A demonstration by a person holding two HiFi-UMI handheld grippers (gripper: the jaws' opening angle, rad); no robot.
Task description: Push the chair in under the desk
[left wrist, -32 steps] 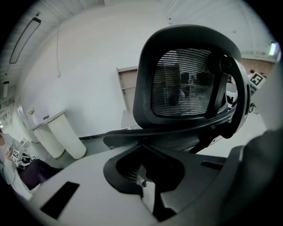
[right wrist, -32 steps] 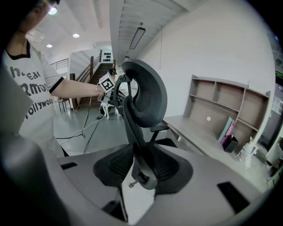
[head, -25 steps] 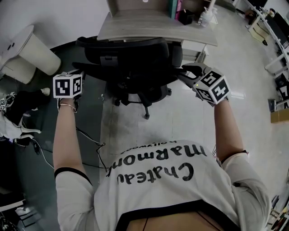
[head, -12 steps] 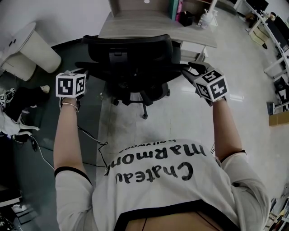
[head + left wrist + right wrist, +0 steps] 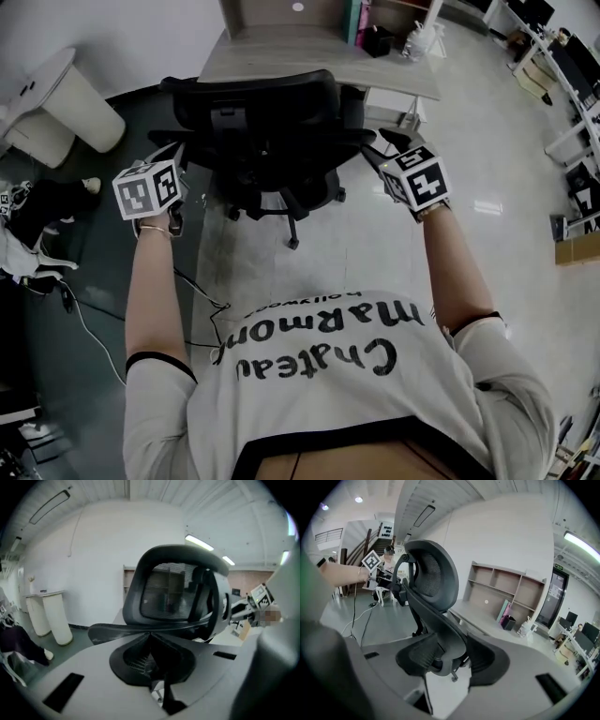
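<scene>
The black mesh office chair [image 5: 272, 122] stands with its back to me in front of the grey desk [image 5: 319, 58], its seat partly under the desk top. My left gripper [image 5: 176, 157] is shut with nothing in it, just beside the chair's left armrest [image 5: 140, 631], which runs across beyond the tips of the left gripper [image 5: 152, 657]. My right gripper [image 5: 377, 150] is open; its jaws have just been opening. The right armrest [image 5: 440, 630] lies between the jaws of the right gripper [image 5: 452, 662], and the pads do not press on it.
A white rounded pedestal [image 5: 66, 103] stands left of the desk on dark flooring. Cables [image 5: 192, 295] trail over the floor by my left arm. A shelf with a few items [image 5: 375, 28] sits on the desk's back. More desks [image 5: 572, 75] line the far right.
The left gripper has rolled and shifted toward the chair's left side. The right gripper has moved a little leftward and its jaws have spread around the right armrest.
</scene>
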